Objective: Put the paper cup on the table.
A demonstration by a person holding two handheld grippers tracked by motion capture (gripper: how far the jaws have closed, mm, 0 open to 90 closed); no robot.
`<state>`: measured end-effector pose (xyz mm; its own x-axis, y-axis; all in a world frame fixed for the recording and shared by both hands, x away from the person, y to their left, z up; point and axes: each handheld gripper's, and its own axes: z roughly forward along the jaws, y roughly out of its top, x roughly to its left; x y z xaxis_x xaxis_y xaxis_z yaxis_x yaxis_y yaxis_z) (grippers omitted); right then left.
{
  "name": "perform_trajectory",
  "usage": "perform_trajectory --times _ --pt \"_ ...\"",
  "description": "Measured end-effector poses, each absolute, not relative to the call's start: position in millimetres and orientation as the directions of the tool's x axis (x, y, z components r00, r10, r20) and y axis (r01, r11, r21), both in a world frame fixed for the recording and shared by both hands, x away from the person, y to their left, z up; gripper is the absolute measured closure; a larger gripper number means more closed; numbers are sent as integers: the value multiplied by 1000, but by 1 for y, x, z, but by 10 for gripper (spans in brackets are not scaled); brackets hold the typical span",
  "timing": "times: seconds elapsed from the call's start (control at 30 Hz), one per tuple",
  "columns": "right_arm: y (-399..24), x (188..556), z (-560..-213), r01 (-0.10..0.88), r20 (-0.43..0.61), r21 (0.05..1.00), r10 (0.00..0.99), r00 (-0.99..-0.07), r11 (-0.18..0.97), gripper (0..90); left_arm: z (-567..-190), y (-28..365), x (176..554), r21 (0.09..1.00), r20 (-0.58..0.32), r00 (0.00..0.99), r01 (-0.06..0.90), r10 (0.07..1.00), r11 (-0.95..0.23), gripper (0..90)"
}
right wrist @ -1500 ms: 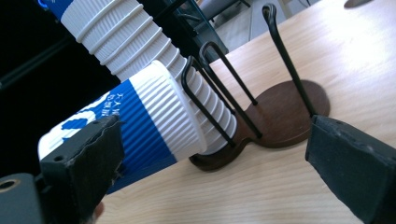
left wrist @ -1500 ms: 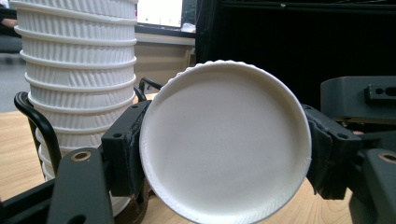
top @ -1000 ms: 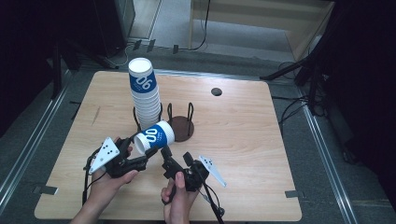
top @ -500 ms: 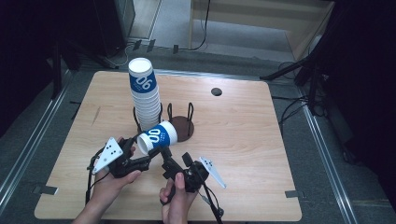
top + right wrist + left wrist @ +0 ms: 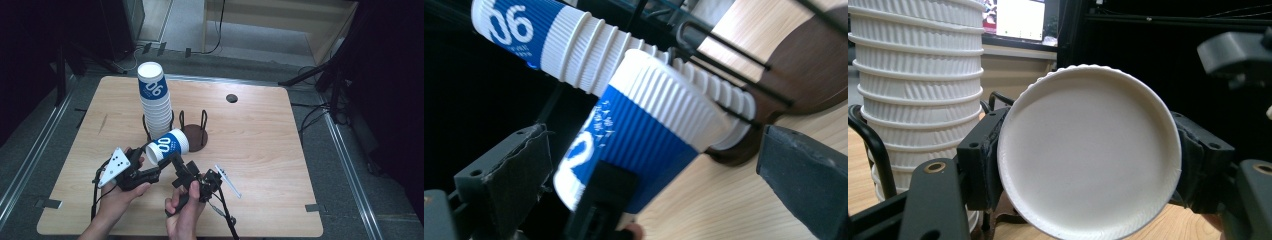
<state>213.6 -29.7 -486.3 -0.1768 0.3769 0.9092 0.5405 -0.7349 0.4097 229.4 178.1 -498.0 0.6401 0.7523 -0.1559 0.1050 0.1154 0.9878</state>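
A blue-and-white ribbed paper cup (image 5: 167, 145) lies on its side above the table, its white base (image 5: 1089, 159) facing the left gripper's camera. My left gripper (image 5: 158, 160) is shut on it, one jaw on each side of the base end (image 5: 1088, 165). My right gripper (image 5: 176, 163) is just right of the cup, open; in its own view the wide-apart jaws frame the cup (image 5: 649, 135) without touching it (image 5: 659, 155). A tall stack of the same cups (image 5: 154, 97) stands upside down in a wire holder behind.
The wire holder has a dark round wooden base (image 5: 196, 138) with black upright loops (image 5: 203, 120) right of the stack. A round cable hole (image 5: 231, 98) is at the table's far side. Bare wooden tabletop (image 5: 260, 150) lies to the right.
My left gripper has shifted slightly to the right with the cup still in it. The right gripper has hardly moved and stays open.
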Motion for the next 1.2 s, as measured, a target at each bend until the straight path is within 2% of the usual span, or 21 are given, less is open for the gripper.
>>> perform_trajectory --times 0.6,0.97,1.2 --pt "-24 229 -495 604 989 143 127 -69 -784 10 -498 174 227 987 -157 654 96 740 125 281" --pt "-26 242 -504 617 998 65 50 -42 -785 11 -498 171 226 986 -165 675 107 720 125 282" --pt "-25 248 -509 622 999 48 30 -40 -782 12 -498 170 226 985 -172 683 116 710 127 283"
